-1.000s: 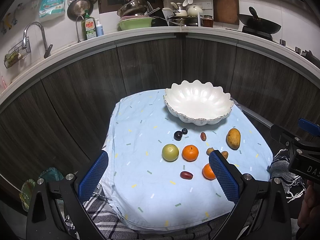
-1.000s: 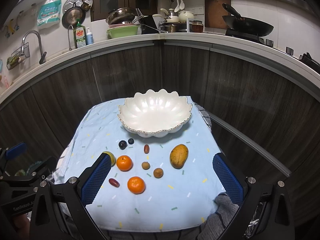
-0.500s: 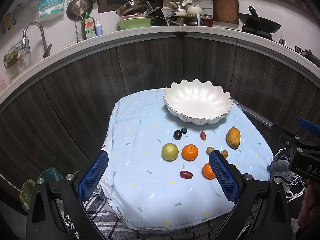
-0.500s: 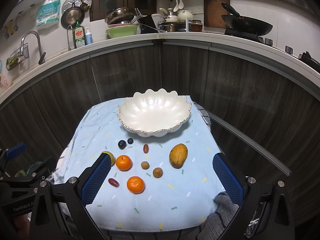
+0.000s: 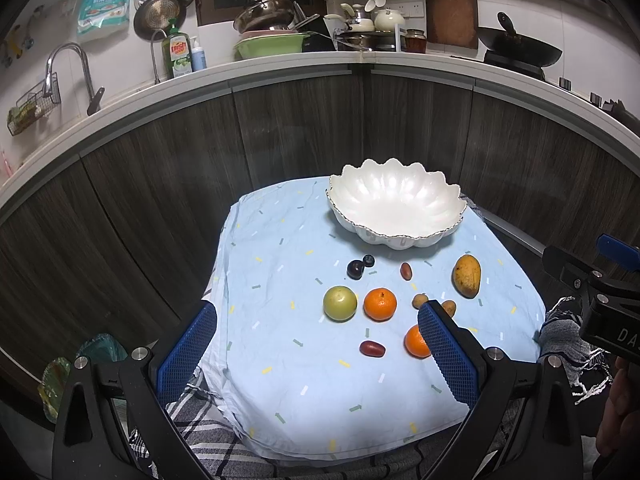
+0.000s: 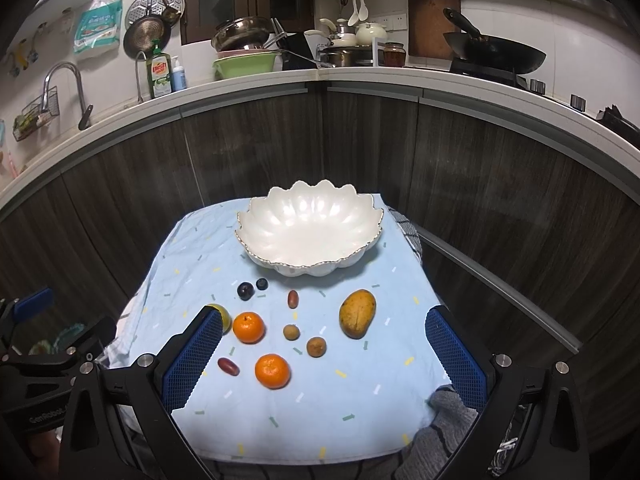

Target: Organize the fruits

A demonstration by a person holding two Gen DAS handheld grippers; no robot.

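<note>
A scalloped white ceramic bowl (image 6: pixel 310 236) sits at the light-blue cloth's (image 6: pixel 320 408) 12 o'clock edge; bare cloth lies toward 6 o'clock. A yellow mango (image 6: pixel 357 313) lies at 3 o'clock, two oranges (image 6: pixel 249 327) centrally, a green apple (image 5: pixel 339 303) at 9 o'clock. The left gripper (image 5: pixel 316 354) and right gripper (image 6: pixel 324 356) hover spread wide, holding nothing.

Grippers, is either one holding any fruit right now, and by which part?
Nothing is held. The left gripper and the right gripper are both open and empty; the fruit lies on the cloth, and the bowl is empty.
</note>
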